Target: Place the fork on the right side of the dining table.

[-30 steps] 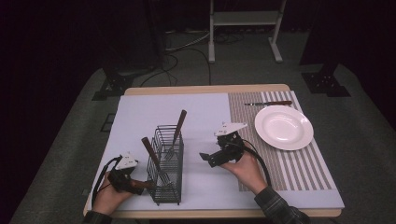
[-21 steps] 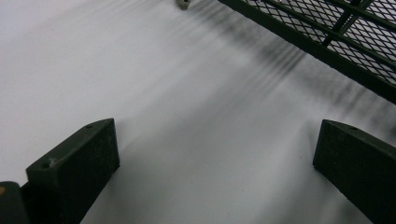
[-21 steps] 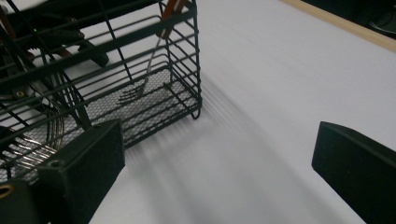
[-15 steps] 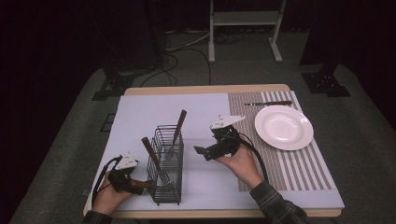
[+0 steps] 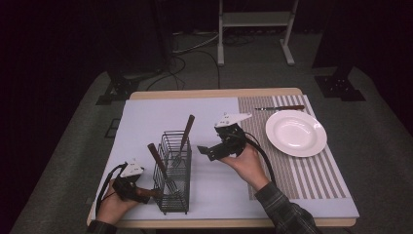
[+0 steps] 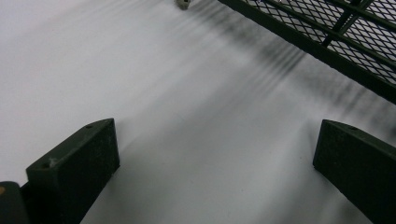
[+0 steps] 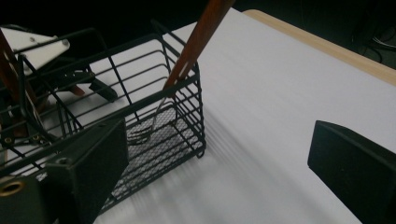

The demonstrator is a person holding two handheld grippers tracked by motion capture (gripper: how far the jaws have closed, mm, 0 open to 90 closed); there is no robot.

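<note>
basket (image 6: 327,42): cut off by top/right edge, left gripper view
knife (image 5: 280,107): too small, blade detail not told

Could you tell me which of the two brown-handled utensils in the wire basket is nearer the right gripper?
The far utensil, leaning at the wire basket's far end toward the right gripper; the other stands nearer the person.

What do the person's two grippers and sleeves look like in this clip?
Each hand holds a compact black gripper topped by a pale three-cornered plate: the left gripper and the right gripper. A black cable loops back from each toward the person. In the gripper views the jaws are thick, matte black blocks with slanted tops. The right forearm wears a dark plaid sleeve; the left cuff looks dark, its pattern unclear.
</note>
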